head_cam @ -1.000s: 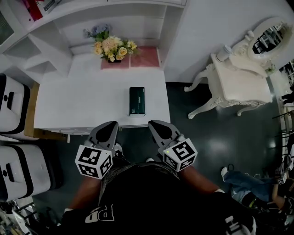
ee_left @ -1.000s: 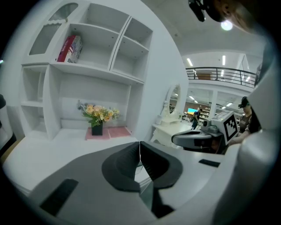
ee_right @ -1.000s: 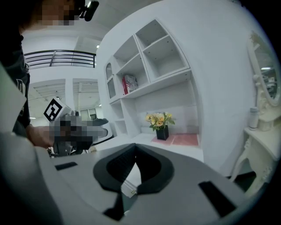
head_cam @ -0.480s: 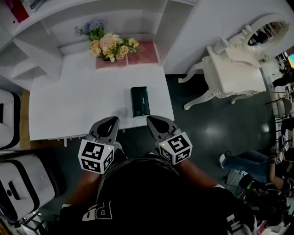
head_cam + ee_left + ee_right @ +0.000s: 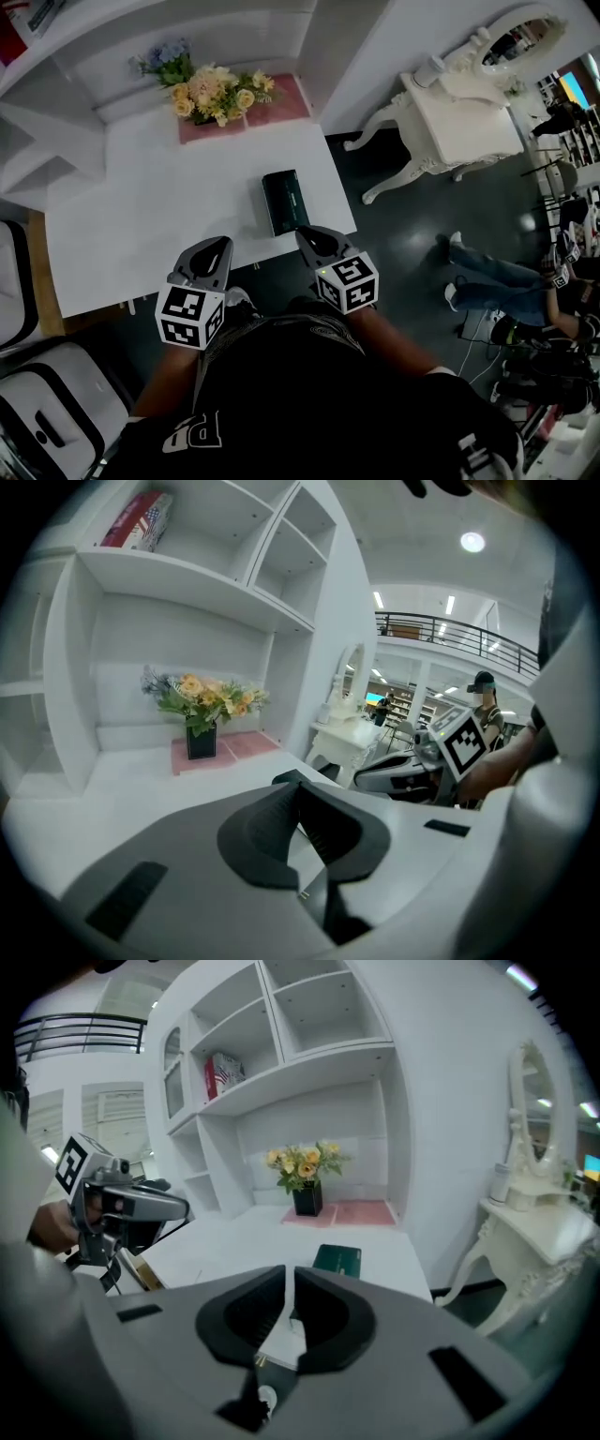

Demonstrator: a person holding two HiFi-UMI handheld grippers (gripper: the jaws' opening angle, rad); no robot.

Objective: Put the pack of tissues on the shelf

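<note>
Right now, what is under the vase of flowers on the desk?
A pink mat lies on the white desk under the black vase. The patch directly beneath the vase is covered and cannot be checked.

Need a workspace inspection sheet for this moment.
Surface: white table, mostly bare.
Job's things: dark green tissue pack flat near the front right edge; white shelf unit behind.
Clutter: flower bouquet in dark vase on pink mat; red box on upper shelf.
Grippers: left gripper shut, empty; right gripper jaws have just been opening to a slit, nothing between.
Cables: nothing seen on table.
Surroundings: white ornate dressing table; person's legs on dark floor.
</note>
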